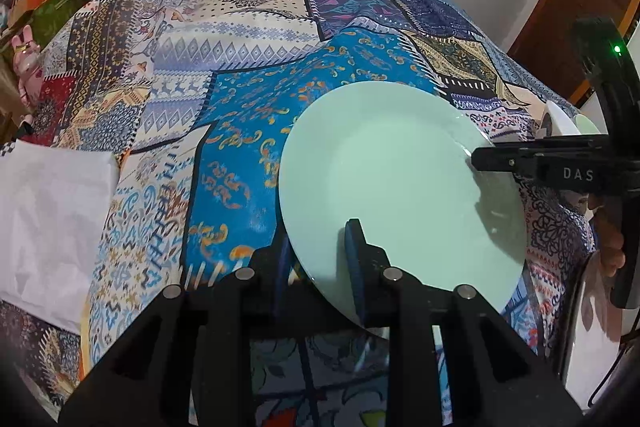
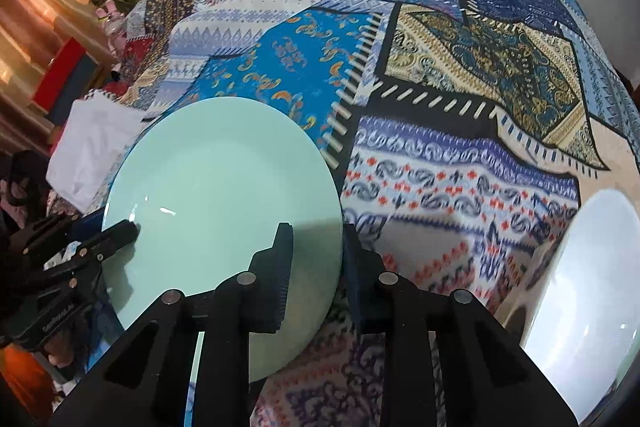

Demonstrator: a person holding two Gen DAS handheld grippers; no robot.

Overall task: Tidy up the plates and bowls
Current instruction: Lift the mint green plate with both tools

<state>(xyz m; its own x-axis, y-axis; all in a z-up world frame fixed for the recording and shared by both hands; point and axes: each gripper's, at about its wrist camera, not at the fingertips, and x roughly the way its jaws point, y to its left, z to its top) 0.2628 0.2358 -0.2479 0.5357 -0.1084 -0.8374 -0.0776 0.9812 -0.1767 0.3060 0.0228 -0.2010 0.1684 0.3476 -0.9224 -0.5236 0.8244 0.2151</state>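
Bright, even light; fisheye-warped edges, dark corners.

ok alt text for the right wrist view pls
A mint green plate on a patchwork tablecloth is pinched at its near rim by the right gripper, and at its left rim by the left gripper. A white bowl sits at the right.

My plate (image 1: 396, 179) is a plain round one in pale mint green, glossy, with a shallow well and a broad smooth rim, and nothing on it. In my left wrist view it fills the lower right of the frame; in my right wrist view it sits lower left. It looks slightly tilted over the patterned cloth. At the right edge of my right wrist view curves a white glossy bowl (image 2: 592, 291), only partly in frame.
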